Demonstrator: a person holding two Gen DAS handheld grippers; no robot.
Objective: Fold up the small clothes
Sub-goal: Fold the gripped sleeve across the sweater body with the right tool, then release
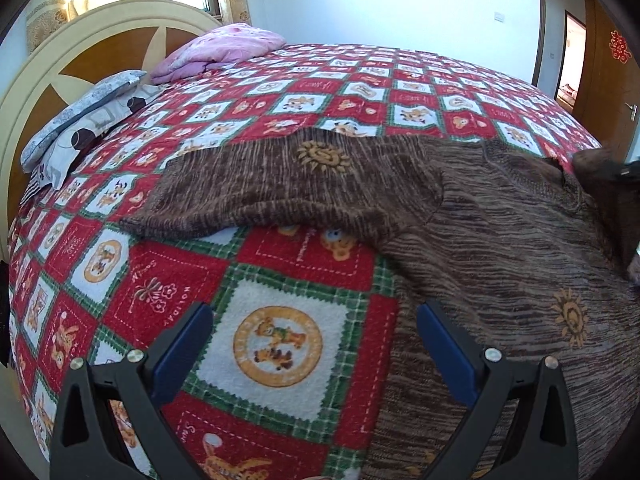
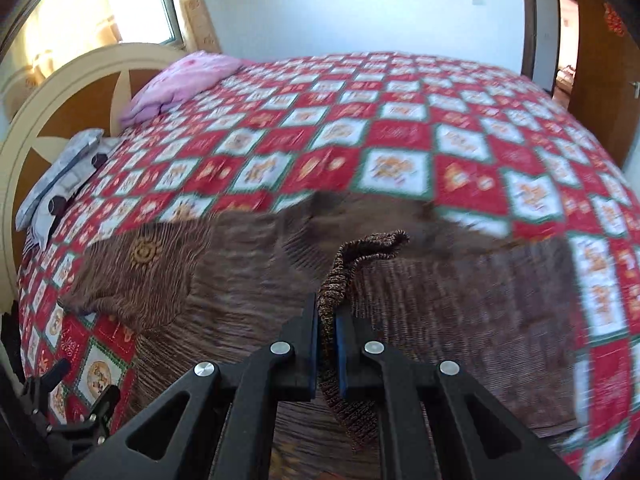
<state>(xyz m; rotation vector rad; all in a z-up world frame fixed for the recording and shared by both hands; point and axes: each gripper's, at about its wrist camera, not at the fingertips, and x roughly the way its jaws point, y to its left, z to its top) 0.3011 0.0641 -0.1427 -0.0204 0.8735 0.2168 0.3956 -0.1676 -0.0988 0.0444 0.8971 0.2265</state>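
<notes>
The bed [image 1: 304, 92] carries the brown sweater [image 1: 500, 240], spread flat over the checked blanket [image 1: 256, 280] near its front edge, one sleeve [image 1: 280, 184] stretched out toward the headboard. The right gripper [image 2: 328, 320] has its fingers clamped on a ribbed edge of the sweater, likely the other sleeve's cuff [image 2: 372, 244], lifted clear of the body. The left gripper [image 1: 314, 344] hovers over the blanket just beside the sweater's side edge, fingers spread wide and holding nothing.

The step looks like folding the lifted part across the chest. To do it well, carry the cuff low and level so the body does not drag, lay it straight, and let the left fingers pin the body if it creeps.
</notes>
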